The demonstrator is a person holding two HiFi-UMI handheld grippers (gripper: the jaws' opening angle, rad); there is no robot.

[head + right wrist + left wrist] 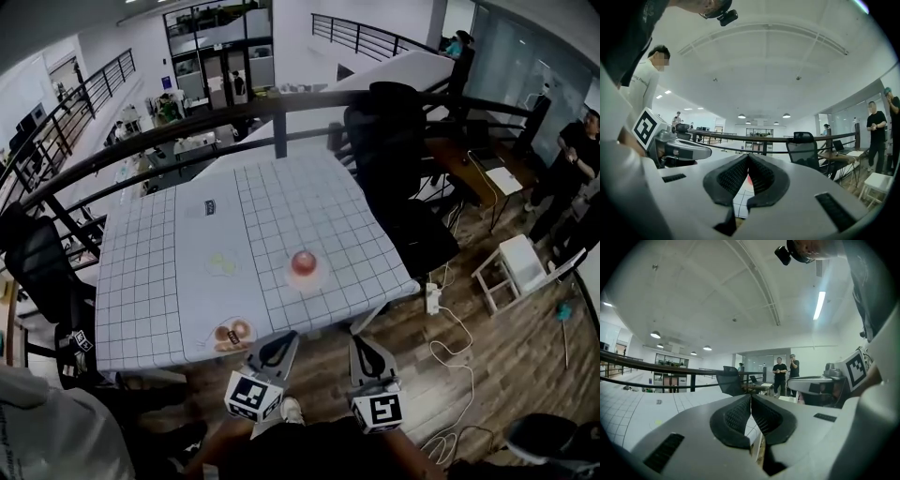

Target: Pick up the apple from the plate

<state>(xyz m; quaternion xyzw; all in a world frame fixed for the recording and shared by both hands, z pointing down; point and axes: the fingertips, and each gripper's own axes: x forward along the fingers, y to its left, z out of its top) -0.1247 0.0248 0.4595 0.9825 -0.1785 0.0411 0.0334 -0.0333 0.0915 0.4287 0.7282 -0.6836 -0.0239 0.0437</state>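
Tabletop (159, 272) bears one apple (303, 262) (on its plate (290, 279)); left claw (751, 401), right claw (748, 161) pinched.

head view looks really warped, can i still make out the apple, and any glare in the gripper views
Head view: strong fisheye, the railing and table grid bow, corners dark; the apple is small but clear on its plate, no hard shadows. Left gripper view: a ceiling light strip blows out white. Right gripper view: dark rim, only a red sliver between the fingers.
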